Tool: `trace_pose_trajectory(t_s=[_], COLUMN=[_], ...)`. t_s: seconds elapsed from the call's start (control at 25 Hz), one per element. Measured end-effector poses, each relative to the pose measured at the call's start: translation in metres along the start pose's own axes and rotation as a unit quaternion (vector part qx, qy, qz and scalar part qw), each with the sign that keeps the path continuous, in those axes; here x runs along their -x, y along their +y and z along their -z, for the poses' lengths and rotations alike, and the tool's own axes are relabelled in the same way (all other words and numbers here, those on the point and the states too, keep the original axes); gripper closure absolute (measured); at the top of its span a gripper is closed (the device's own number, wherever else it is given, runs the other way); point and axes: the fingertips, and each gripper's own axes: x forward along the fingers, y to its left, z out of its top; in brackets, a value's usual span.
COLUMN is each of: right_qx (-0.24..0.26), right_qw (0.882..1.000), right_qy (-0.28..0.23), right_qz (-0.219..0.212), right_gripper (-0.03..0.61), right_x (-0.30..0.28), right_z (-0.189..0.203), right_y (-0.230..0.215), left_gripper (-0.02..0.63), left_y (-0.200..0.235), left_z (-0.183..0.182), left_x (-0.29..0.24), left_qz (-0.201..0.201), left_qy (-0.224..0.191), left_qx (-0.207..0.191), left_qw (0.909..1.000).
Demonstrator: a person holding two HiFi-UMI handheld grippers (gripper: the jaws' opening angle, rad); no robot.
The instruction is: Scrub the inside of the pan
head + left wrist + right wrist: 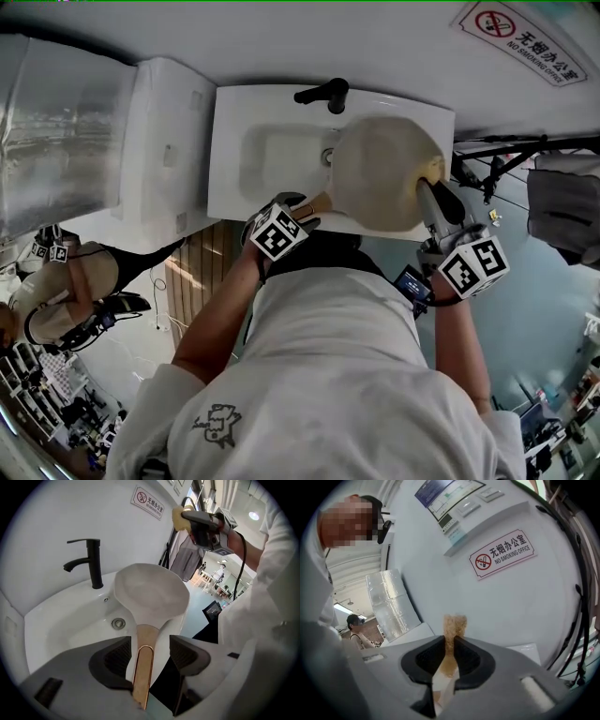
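Two claws are working: left claw (150, 648) is gaping around the handle (143, 672) of the pan (150, 597) at the sink's (56, 620) right near corner and should clamp before right claw (450, 648), pinching a sponge (454, 623), scrubs.

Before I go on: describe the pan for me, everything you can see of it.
The pan is round, its inside smooth and cream-white. Its flat tan handle carries a gold-coloured strip. It is tipped up over the sink, inside facing the left gripper, whose open jaws flank the handle without clamping it. The sponge in the right gripper is clear of it. What bears the pan I cannot tell.
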Motion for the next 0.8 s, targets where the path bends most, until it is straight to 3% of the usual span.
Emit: trace_pose_trajectory(t_s=[0.4, 0.6, 0.8], right_qx=[-0.013, -0.011, -0.009], right_qw=[1.0, 0.999, 0.999], right_qy=[0.019, 0.02, 0.03], right_qz=[0.012, 0.03, 0.038], right_gripper=[0.52, 0.52, 0.52], right_x=[-0.019, -0.028, -0.045], right_z=[0.016, 0.024, 0.034], right_y=[-0.021, -0.037, -0.047], left_gripper=[0.365, 0.449, 0.454], left_y=[0.007, 0.009, 0.007], left_z=[0.025, 0.028, 0.029], left_x=[-0.038, -0.047, -0.046], left_qz=[0.032, 0.042, 0.062], left_qy=[0.054, 0.073, 0.082], left_qx=[0.001, -0.012, -0.02], left_qw=[0.998, 0.9964, 0.9945])
